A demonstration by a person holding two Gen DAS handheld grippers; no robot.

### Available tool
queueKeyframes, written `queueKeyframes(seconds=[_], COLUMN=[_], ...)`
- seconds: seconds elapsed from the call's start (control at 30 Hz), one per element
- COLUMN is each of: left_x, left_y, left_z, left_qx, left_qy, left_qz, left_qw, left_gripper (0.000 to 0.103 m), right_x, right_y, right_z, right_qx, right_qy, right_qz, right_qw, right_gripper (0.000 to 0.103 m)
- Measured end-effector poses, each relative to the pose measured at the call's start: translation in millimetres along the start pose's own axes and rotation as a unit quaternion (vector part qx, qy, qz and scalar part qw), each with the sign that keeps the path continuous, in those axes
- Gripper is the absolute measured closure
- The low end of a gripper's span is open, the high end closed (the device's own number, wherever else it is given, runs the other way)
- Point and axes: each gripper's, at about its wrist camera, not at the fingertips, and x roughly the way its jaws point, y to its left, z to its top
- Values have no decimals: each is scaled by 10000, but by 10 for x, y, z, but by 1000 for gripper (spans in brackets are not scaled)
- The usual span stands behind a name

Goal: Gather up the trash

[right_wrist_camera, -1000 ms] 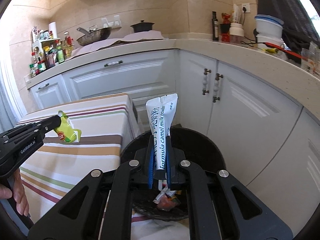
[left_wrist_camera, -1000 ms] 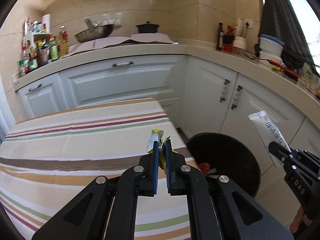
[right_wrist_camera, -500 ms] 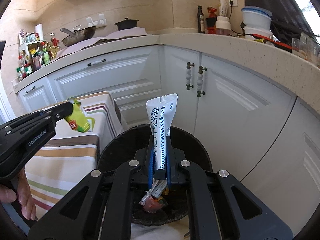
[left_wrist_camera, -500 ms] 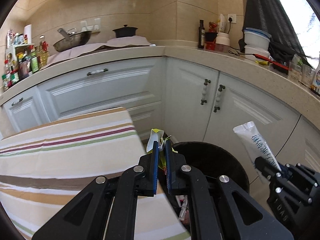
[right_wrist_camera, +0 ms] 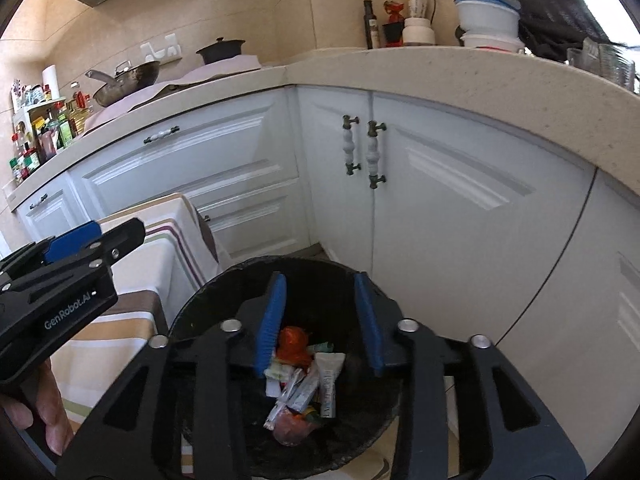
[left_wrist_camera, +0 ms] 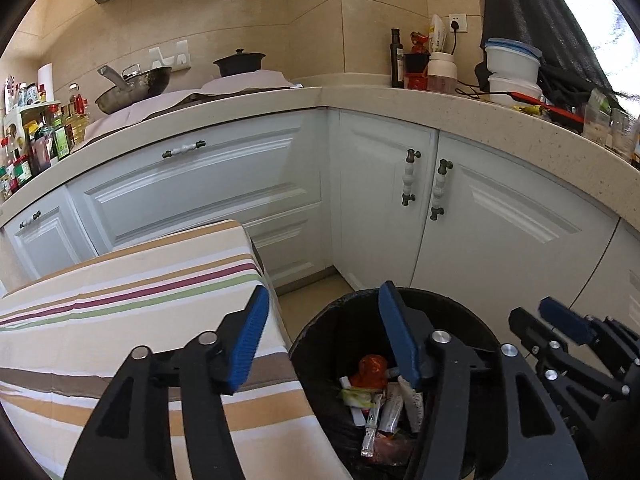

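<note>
A black trash bin (left_wrist_camera: 460, 314) (right_wrist_camera: 208, 294) stands on the floor beside the striped table (left_wrist_camera: 120, 320). Inside lie an orange wrapper (right_wrist_camera: 294, 344), a white milk-powder sachet (right_wrist_camera: 329, 380), a yellow-green wrapper (left_wrist_camera: 356, 394) and several small packets. My left gripper (left_wrist_camera: 324, 340) hovers over the bin's left rim, its jaws opening with nothing between them. Directly above the bin, my right gripper (right_wrist_camera: 320, 322) has its jaws opening too, and they are empty. Each gripper shows in the other's view: the right gripper (left_wrist_camera: 560, 328) and the left gripper (right_wrist_camera: 92, 240), which a hand (right_wrist_camera: 48, 420) holds.
White corner cabinets (left_wrist_camera: 380, 200) with knobbed handles stand close behind the bin. The counter (left_wrist_camera: 440, 100) above carries a wok (left_wrist_camera: 132, 84), a black pot (left_wrist_camera: 240, 62), bottles and stacked white tubs (left_wrist_camera: 512, 64). A strip of floor (left_wrist_camera: 304, 300) runs between table and cabinets.
Both grippers moved toward the bin and opened. The yellow-green wrapper left the left jaws and the white sachet left the right jaws; both now lie in the bin.
</note>
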Motion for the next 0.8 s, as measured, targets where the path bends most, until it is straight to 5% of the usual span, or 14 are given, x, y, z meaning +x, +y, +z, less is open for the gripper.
queueKeyframes(seconds=[0.8], left_x=[-703], left_y=[88], left_z=[-197], left_qx=[61], left_qy=[-287], left_qz=[114], left_qw=[9995], left_gripper=[20], right_x=[-800], right_y=[-15], right_z=[-85], right_qx=[-29], right_qy=[-511], right_qz=[-286], right_qw=[9983], right_gripper=[25])
